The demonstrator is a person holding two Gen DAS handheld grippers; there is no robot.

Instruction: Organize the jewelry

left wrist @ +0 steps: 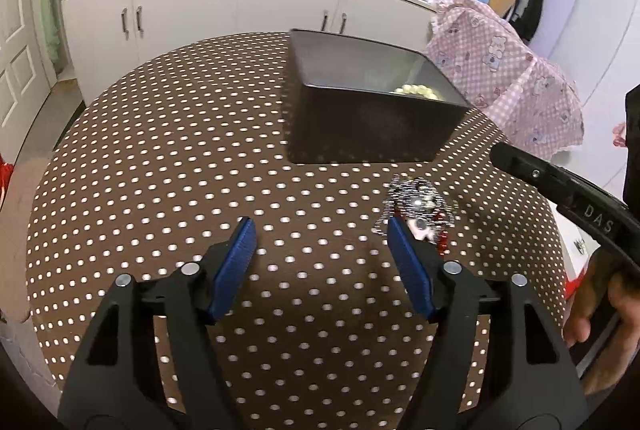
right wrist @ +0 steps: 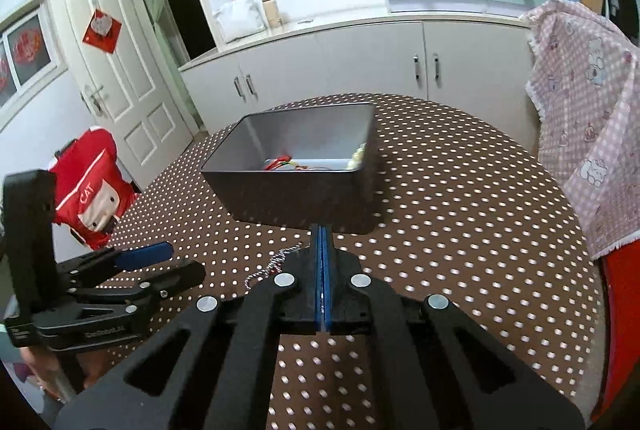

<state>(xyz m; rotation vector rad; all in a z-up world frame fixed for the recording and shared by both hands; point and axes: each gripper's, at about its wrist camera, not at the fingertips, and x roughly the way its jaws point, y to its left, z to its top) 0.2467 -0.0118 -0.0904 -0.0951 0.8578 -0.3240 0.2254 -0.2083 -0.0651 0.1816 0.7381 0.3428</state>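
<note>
A dark grey open box stands on the brown polka-dot table; it also shows in the right wrist view. Inside lie a cream bead bracelet and red and coloured pieces. A silver chain with red beads lies on the cloth in front of the box, just beyond my left gripper's right finger. My left gripper is open and empty. My right gripper is shut, with nothing visible between its pads; a bit of chain lies left of it.
White cabinets stand behind the table. A pink checked cloth hangs over a chair at the right. A red garment hangs at the left. The right gripper's body reaches in from the right.
</note>
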